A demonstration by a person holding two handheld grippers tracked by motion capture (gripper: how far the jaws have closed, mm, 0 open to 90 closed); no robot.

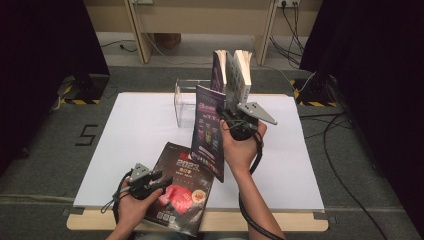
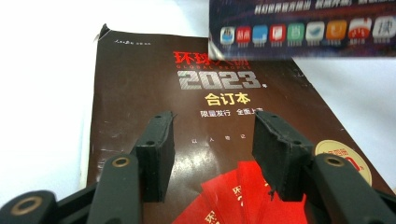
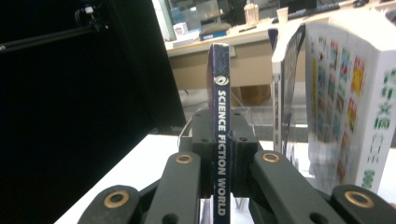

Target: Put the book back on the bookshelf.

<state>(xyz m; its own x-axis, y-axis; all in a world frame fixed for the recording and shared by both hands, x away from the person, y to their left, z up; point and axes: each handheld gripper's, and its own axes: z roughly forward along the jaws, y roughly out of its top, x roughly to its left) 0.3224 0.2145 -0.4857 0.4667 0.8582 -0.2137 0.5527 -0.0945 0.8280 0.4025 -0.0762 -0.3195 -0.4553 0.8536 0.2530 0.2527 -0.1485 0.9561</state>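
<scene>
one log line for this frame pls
right gripper: shut on thin blue Science Fiction World magazine, held upright | left gripper: open over flat dark brown 2023 magazine

Thin magazine [image 3: 220, 130], dark blue spine reading "SCIENCE FICTION WORLD", held upright off the surface, spine clamped between the right gripper's [image 1: 235, 121] jaws; dark purple cover faces left in the high view. Brown "2023" magazine [image 1: 181, 187] with red fan graphic lies flat, face up, at the surface's near edge, overhanging it slightly.
</scene>
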